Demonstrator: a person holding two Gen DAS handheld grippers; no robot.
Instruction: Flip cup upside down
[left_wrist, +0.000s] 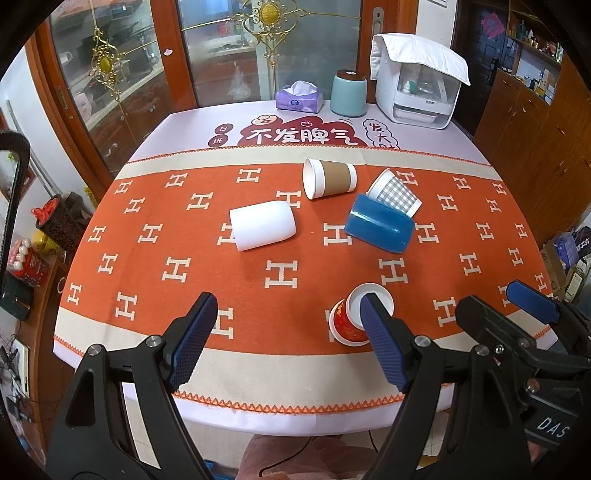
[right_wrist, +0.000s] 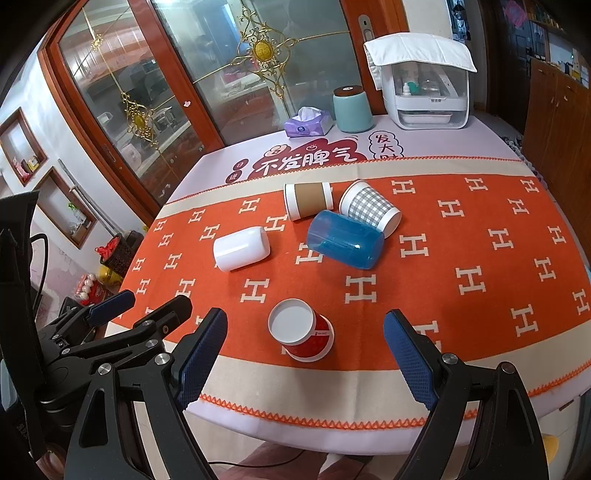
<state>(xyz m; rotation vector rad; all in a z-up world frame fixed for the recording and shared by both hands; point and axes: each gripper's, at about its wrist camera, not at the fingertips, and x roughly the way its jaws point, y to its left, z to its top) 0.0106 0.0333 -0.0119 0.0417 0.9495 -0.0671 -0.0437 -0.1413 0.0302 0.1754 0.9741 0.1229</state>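
— Which cup is getting flipped? The red cup (right_wrist: 303, 334) is already sitting mouth-down near the front edge of the cloth (right_wrist: 461, 332), its white base facing up.

— So I'd guess one of the four lying on their sides farther back: the white cup (right_wrist: 242, 248), the blue cup (right_wrist: 345, 240), the brown cup (right_wrist: 308, 201) touching it, the check cup (right_wrist: 371, 206) behind.

— And the tongs?

— Both are hanging open and empty, the right gripper (right_wrist: 304, 354) framing the red cup, the left gripper (left_wrist: 288, 339) beside it.

— Advice?

— I'm thinking: go for the white one, it's lying apart. Pinch across its middle, lift clear, then roll the wrist until the mouth is facing down.
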